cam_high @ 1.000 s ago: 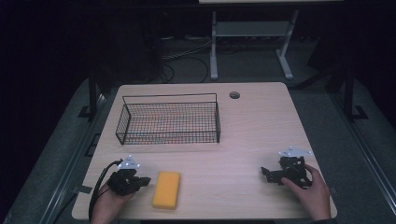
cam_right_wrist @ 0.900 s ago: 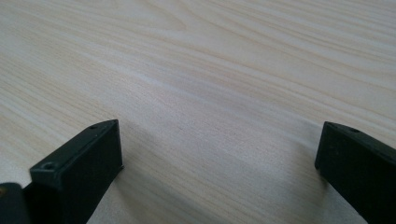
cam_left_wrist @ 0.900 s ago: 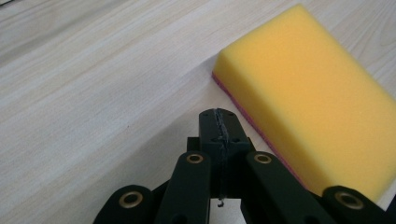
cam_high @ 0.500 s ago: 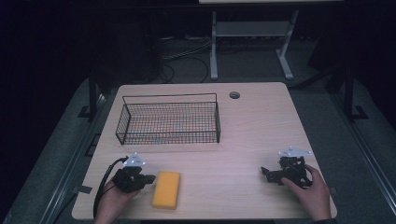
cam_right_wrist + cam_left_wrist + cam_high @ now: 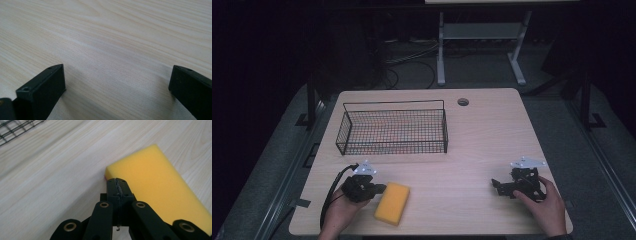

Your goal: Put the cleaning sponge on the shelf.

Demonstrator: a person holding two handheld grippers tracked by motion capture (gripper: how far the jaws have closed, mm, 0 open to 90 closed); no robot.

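Note:
A yellow sponge (image 5: 392, 202) lies flat near the table's front edge, left of centre. My left gripper (image 5: 381, 189) is just left of it, held in a hand, its tips at the sponge's near corner. In the left gripper view the sponge (image 5: 152, 182) lies right of and beyond the left gripper (image 5: 118, 183), whose jaws are pressed together with nothing between them. My right gripper (image 5: 495, 185) rests low at the front right, pointing left. In the right gripper view the right gripper (image 5: 117, 80) stands wide open over bare wood.
A black wire basket (image 5: 393, 146) stands at the back left of the table (image 5: 492, 135). A round cable hole (image 5: 463, 102) sits near the far edge. A cable trails from the left gripper off the front left.
The left gripper has slid right toward the sponge, and its tips now reach the sponge's corner. The right gripper has stayed put.

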